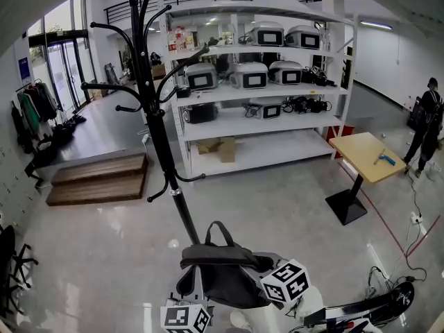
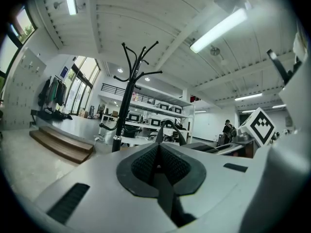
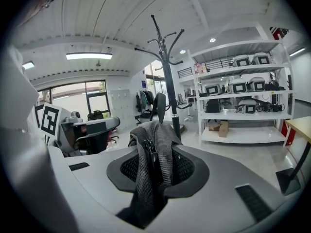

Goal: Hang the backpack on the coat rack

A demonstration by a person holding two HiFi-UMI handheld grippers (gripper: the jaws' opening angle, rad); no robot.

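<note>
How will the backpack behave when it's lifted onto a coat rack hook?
Probably floppy: the backpack sags, and its mesh fabric bunches between the jaws of the right hand-held gripper. Likely fairly light: it looks slack, not stuffed. Its top handle stands open as a loop, so it should slip over a coat rack hook.

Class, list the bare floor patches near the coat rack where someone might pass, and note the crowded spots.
Bare floor lies between coat rack, shelving and small table; another patch lies below the wooden steps. Crowded: the shelving itself and around the hanging clothes.
</note>
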